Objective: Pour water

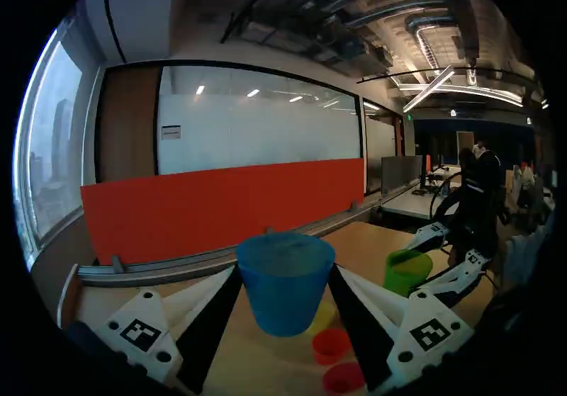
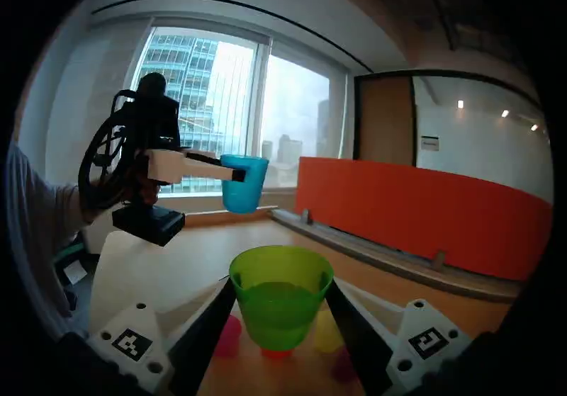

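Between the fingers of the left gripper (image 1: 285,277), held a blue cup (image 1: 285,295) clamped upright; between those of the right gripper (image 2: 281,291), clamped a green cup (image 2: 281,309) upright.

My blue cup (image 1: 285,283) covers most of the yellow cup (image 1: 324,317) behind it in the left gripper view, and the bottom edge cuts off the pink cup (image 1: 344,380). In the right gripper view my green cup (image 2: 281,297) hides parts of the blurred small cups (image 2: 228,336) beyond it. I cannot tell whether the blue cup holds water.
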